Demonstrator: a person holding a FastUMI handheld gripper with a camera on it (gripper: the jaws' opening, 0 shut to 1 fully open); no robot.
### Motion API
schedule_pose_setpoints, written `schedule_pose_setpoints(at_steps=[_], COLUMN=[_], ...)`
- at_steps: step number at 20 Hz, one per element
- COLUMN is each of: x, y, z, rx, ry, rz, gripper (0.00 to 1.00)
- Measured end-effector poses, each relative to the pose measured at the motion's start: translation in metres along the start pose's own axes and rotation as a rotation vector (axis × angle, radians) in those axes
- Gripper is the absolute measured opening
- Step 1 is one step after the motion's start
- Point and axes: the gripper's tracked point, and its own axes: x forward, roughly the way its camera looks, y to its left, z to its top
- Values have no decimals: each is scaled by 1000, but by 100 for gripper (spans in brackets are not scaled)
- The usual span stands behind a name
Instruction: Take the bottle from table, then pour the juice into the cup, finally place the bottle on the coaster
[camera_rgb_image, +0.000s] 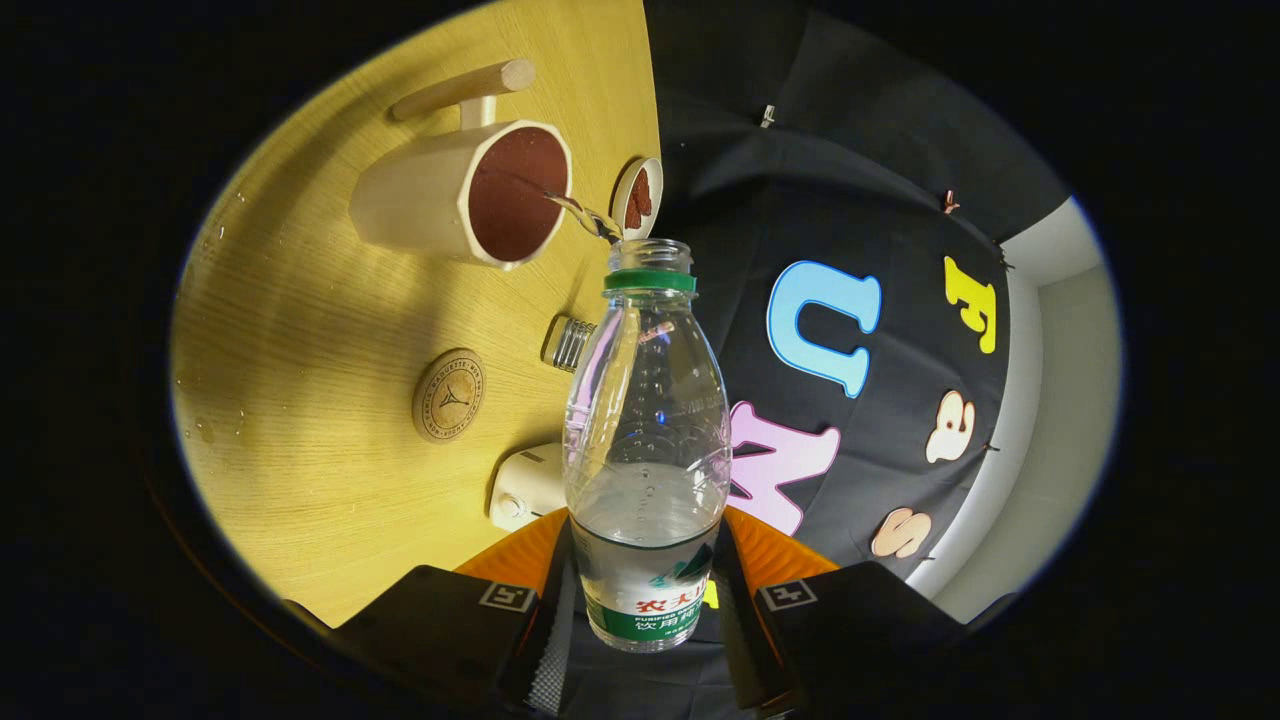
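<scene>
Gripper view: fingers pinch the tipped bottle, pouring into the cup upper left; the coaster waits bare.

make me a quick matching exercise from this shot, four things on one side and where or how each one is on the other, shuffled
Things:
1. clear plastic bottle with green neck ring
2. beige faceted cup with wooden handle
3. round cork coaster
4. small ribbed bottle cap

States:
A. lying on the wooden table close beside the bottle
B. bare, nothing on it
C. held between the gripper jaws, tilted
D. catching a thin stream

Pairs: 1-C, 2-D, 3-B, 4-A
</scene>
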Motion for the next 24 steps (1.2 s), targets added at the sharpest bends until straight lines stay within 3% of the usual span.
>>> schedule_pose_setpoints(at_steps=[24], x=[6], y=[-20], z=[5], rx=[-151], ry=[-43], rz=[-46], gripper=[66])
